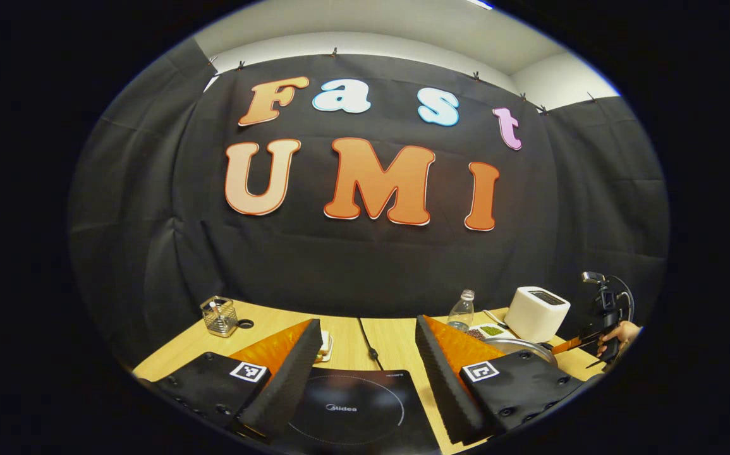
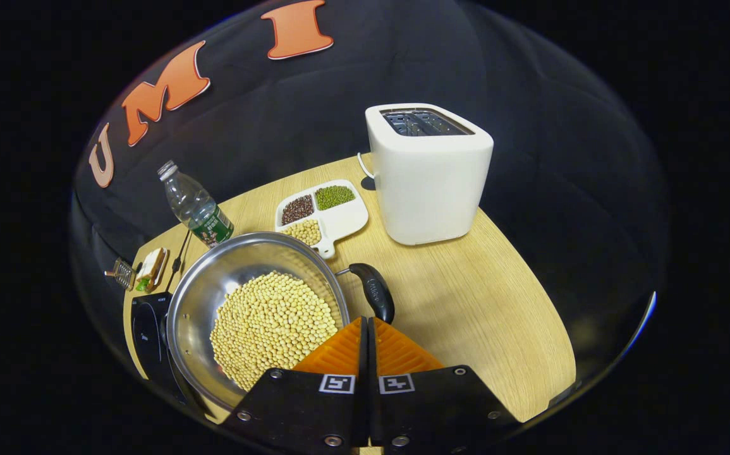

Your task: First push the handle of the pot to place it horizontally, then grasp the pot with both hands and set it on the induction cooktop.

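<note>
A steel pot [image 2: 203, 287] full of soybeans stands on the wooden table, its rim partly over the black induction cooktop [image 2: 145, 328]. Its black handle [image 2: 374, 291] sticks out toward the lower right in the right gripper view. My right gripper [image 2: 368, 320] is shut with nothing between its fingers, its tips right at the handle's end. In the left gripper view my left gripper [image 1: 368, 341] hangs open wide above the cooktop [image 1: 352, 411]. The pot's rim [image 1: 519, 344] shows to its right, and beyond it a hand holds the right gripper [image 1: 572, 344].
A white toaster [image 2: 431, 177] stands behind the pot. A divided tray of beans [image 2: 339, 218] and a plastic bottle [image 2: 195, 205] are close to the pot's far rim. A wire basket [image 1: 219, 316] sits at the table's far left. A cable [image 1: 368, 344] runs from the cooktop.
</note>
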Demonstrator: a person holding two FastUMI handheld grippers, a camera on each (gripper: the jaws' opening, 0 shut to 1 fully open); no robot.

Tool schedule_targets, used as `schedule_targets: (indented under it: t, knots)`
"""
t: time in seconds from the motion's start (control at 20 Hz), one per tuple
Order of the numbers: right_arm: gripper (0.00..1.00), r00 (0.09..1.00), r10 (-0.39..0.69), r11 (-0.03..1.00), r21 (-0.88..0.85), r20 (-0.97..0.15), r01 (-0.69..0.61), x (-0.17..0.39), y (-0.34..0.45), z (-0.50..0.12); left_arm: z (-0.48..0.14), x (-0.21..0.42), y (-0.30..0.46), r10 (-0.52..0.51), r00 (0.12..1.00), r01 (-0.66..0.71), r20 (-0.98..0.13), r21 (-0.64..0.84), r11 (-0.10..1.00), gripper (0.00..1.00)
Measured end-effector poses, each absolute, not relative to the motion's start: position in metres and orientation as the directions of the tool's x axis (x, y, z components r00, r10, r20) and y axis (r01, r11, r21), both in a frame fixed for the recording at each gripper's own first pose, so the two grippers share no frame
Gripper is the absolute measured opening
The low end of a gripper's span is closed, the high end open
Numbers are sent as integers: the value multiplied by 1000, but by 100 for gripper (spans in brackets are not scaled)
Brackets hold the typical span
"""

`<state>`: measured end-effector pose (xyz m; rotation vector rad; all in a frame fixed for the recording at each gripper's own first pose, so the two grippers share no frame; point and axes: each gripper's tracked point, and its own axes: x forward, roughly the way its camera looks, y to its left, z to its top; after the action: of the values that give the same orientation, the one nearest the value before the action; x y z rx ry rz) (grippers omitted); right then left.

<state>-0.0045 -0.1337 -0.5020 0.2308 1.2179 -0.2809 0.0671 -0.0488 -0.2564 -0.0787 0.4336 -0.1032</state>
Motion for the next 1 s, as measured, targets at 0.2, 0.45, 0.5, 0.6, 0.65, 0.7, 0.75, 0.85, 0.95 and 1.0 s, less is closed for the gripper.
schedule_targets:
  t: [0.2, 0.45, 0.5, 0.6, 0.65, 0.7, 0.75, 0.85, 0.95, 1.0]
  knots:
    - [0, 350, -110, 932, 26, -930, 361, 0, -143, -489, -296, 63, -78, -171, 842, 118, -511, -135, 984, 97]
    - [24, 378, -73, 941, 62, -923, 332, 10, -135, -479, -359, 44, -148, -302, 684, 207, -664, -220, 953, 97]
    - [29, 377, -57, 944, 72, -925, 321, 11, -131, -482, -373, 41, -161, -318, 642, 217, -698, -233, 948, 97]
    - [39, 382, -27, 949, 96, -924, 300, 15, -121, -484, -391, 30, -184, -344, 566, 230, -750, -257, 939, 97]
    - [46, 386, -28, 955, 90, -922, 284, 18, -119, -488, -400, 27, -193, -354, 531, 232, -769, -270, 934, 98]
    - [58, 389, -37, 962, 73, -921, 264, 20, -120, -490, -408, 24, -202, -361, 501, 226, -787, -283, 932, 98]
    - [68, 392, -50, 969, 51, -918, 243, 22, -121, -492, -417, 23, -208, -362, 477, 218, -801, -292, 931, 98]
    - [78, 395, -73, 975, 17, -916, 220, 27, -123, -497, -431, 25, -215, -352, 448, 197, -822, -293, 935, 98]
    - [82, 395, -75, 979, 9, -916, 206, 28, -123, -500, -446, 29, -214, -321, 450, 187, -833, -263, 946, 97]
    - [83, 393, -71, 981, 8, -917, 196, 27, -123, -504, -452, 32, -217, -320, 455, 181, -831, -266, 947, 98]
